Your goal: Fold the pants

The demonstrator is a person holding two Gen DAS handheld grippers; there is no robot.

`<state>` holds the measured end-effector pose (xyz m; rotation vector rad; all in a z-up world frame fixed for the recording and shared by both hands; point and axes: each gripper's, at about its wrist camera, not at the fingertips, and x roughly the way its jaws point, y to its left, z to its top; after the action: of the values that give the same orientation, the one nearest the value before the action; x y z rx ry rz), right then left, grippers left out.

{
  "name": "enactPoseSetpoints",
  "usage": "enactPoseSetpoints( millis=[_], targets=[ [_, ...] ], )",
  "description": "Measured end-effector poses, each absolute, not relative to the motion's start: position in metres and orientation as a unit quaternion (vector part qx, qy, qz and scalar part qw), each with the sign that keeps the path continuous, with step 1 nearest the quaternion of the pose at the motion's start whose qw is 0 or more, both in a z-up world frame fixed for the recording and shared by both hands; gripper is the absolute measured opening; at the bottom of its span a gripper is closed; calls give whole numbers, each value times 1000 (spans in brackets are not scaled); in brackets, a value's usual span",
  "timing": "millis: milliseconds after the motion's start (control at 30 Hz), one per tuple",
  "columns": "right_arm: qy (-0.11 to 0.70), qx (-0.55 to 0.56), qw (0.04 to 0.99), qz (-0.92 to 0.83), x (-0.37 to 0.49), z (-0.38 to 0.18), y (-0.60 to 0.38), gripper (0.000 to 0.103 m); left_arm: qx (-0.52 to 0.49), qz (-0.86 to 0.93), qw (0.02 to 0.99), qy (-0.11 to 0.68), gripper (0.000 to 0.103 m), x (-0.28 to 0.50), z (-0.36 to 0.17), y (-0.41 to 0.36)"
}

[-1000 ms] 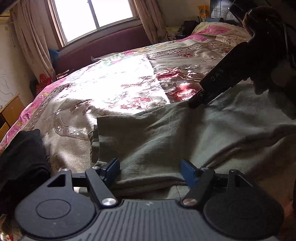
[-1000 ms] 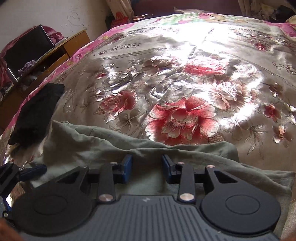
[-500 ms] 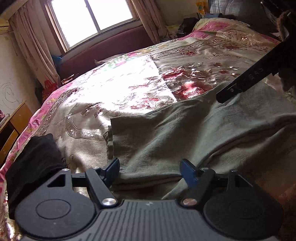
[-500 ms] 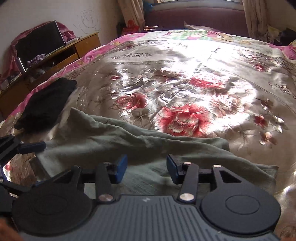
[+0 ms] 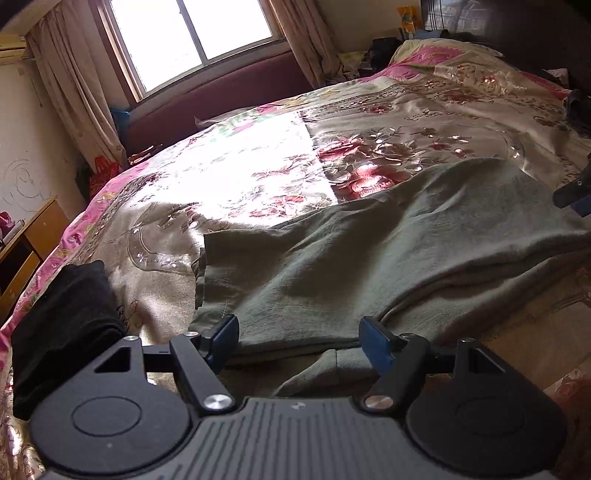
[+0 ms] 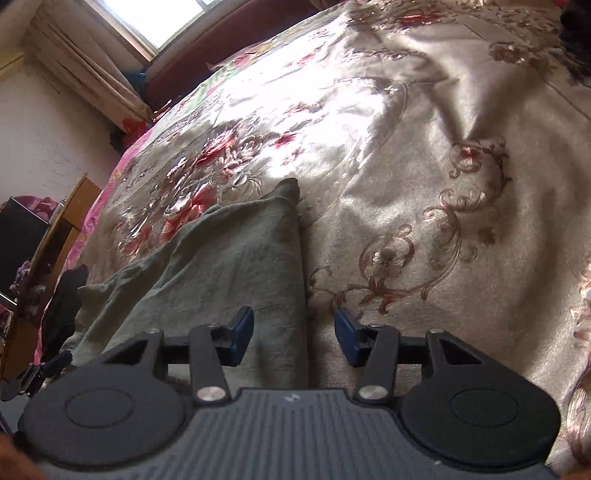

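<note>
Olive-green pants [image 5: 369, 258] lie lengthwise on the flowered bedspread [image 5: 258, 177], with their hems at the left and a fold along the near edge. My left gripper [image 5: 299, 341] is open over that near edge; cloth lies between its blue pads without being pinched. In the right wrist view the pants [image 6: 229, 266] end at a straight edge running away from me. My right gripper [image 6: 294, 338] is open and straddles that edge, with its left pad over cloth and its right pad over bare bedspread [image 6: 424, 184]. One of its fingers [image 5: 572, 195] shows at the far right of the left wrist view.
A folded black garment [image 5: 62, 332] lies on the bed left of the pants and also shows as a dark heap [image 6: 62, 306] in the right wrist view. A wooden cabinet [image 5: 29, 243] stands beside the bed at the left. A window [image 5: 192, 33] and curtains are behind the bed.
My right gripper left the pants' far edge, swung rightward to their right end and rolled, and its jaws widened. The left gripper has stayed where it was, still open.
</note>
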<state>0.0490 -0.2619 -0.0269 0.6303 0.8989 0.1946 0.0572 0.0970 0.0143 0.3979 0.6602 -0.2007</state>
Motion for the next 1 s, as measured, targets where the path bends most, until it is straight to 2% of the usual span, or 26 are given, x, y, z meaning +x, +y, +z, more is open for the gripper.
enactPoseSetpoints(
  millis=[633, 700, 767, 867, 1000],
  targets=[
    [425, 316, 837, 138, 70, -39, -227, 52, 181, -119, 925, 313, 86, 69, 22, 67],
    [425, 314, 839, 127, 69, -39, -225, 45, 179, -119, 925, 313, 86, 71, 22, 64],
    [432, 311, 840, 110, 69, -40, -227, 20, 176, -120, 925, 314, 86, 72, 23, 62],
    [430, 319, 838, 103, 65, -41, -233, 12, 173, -122, 925, 315, 86, 72, 23, 57],
    [427, 311, 843, 99, 61, -37, -235, 10, 179, -124, 922, 319, 86, 72, 21, 51]
  ],
)
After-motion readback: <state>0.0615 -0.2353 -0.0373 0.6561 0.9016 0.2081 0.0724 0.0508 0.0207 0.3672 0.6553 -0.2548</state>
